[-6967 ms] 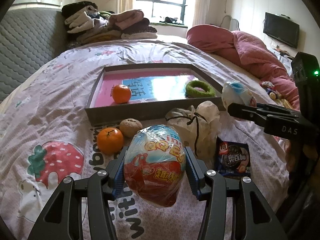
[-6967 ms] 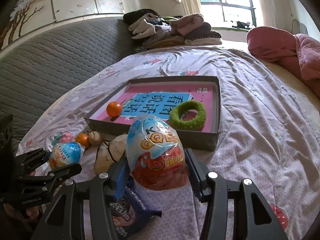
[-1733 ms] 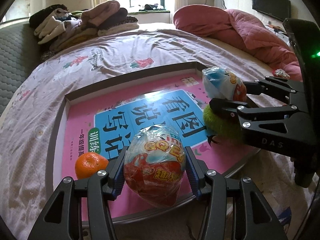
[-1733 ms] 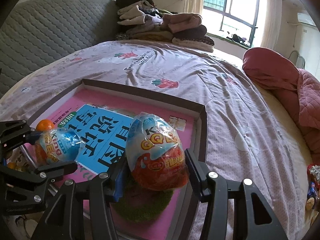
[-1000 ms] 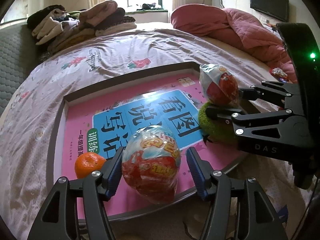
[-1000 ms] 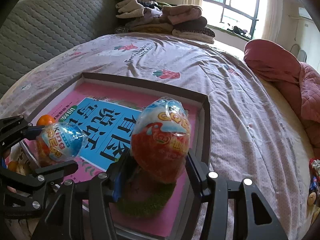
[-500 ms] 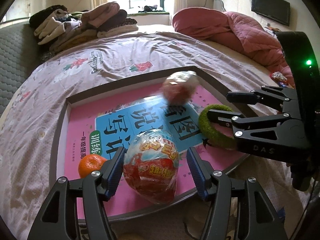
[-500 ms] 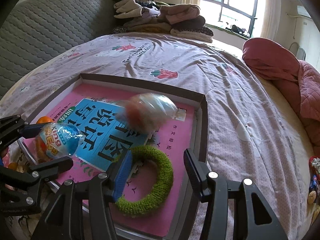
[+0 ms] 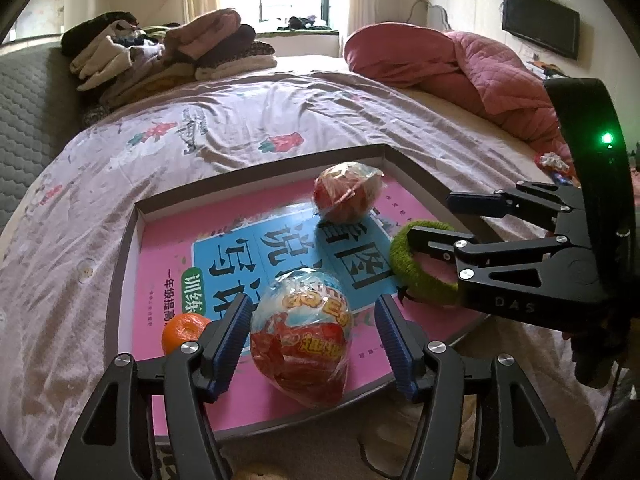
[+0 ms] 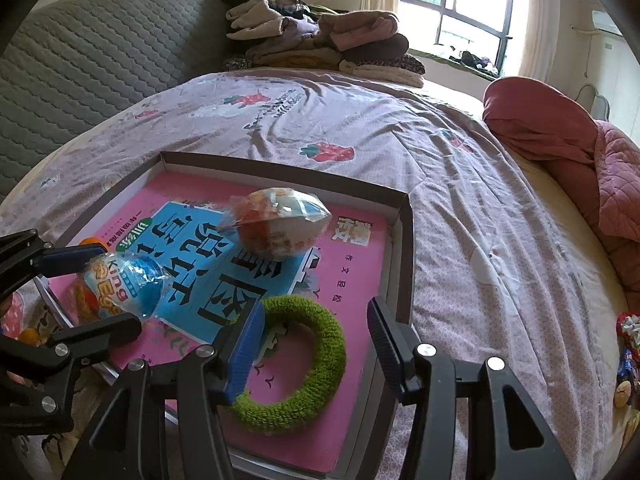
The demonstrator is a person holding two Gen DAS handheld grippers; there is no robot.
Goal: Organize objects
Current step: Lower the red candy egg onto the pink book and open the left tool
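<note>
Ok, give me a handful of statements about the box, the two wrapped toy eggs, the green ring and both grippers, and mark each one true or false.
1. The right gripper grips a wrapped egg. False: its jaws stand open and empty above the green ring.
2. One wrapped egg lies loose on the book inside the shallow box. True.
3. The left gripper has its egg between its fingers, with gaps at both pads. True: its jaws have just been opening.
4. The green ring lies on the bedsheet outside the box. False: it lies inside the box.
5. A tangerine sits in the box. True.
</note>
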